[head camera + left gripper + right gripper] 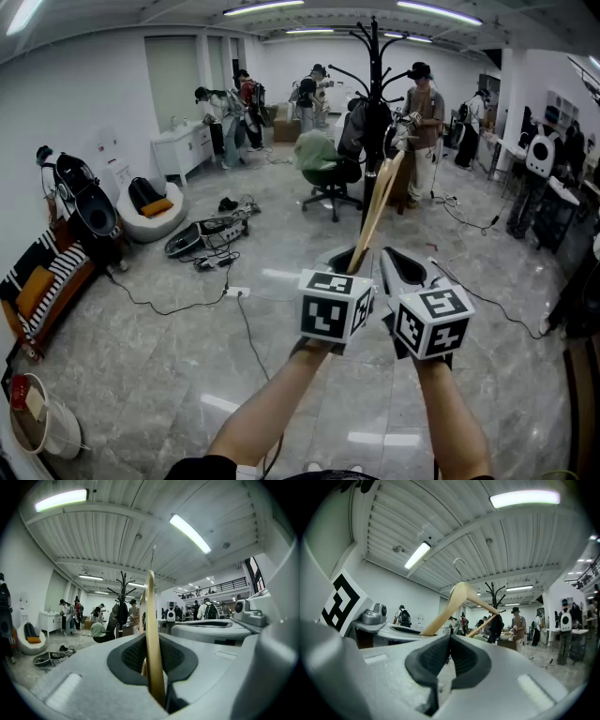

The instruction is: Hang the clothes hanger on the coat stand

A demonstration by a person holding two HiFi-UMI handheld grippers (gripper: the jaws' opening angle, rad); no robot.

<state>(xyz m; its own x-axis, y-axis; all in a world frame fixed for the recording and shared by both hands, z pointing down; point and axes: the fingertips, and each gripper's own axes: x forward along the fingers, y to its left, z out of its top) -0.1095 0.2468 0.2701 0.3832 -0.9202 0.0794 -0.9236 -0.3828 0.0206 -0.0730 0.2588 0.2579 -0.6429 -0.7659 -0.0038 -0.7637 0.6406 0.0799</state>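
The left gripper (345, 265) was clenched on one arm of a pale wooden clothes hanger (380, 202). In the left gripper view the wood stood edge-on between the dark pads, which pressed on it from both sides. From that grip the hanger rose toward one o'clock in the head view, and its thin wire hook (459, 565) curled at the top in the right gripper view. The right gripper (450, 641) sat just beside the left at three o'clock, its jaws drawn together with nothing between them. Each gripper carried a white cube with black square markers (335, 306).

The black metal coat stand (373, 84) stood at twelve o'clock, well apart from the hanger, with dark garments (361, 127) draped on its curved branches. A black office chair with a green cloth over its back (323, 159) stood just beside the stand at eleven o'clock, and a person in a dark hat (427, 117) stood near it at one o'clock. A black cable (248, 337) trailed across the grey marble floor (169, 375) at nine o'clock.
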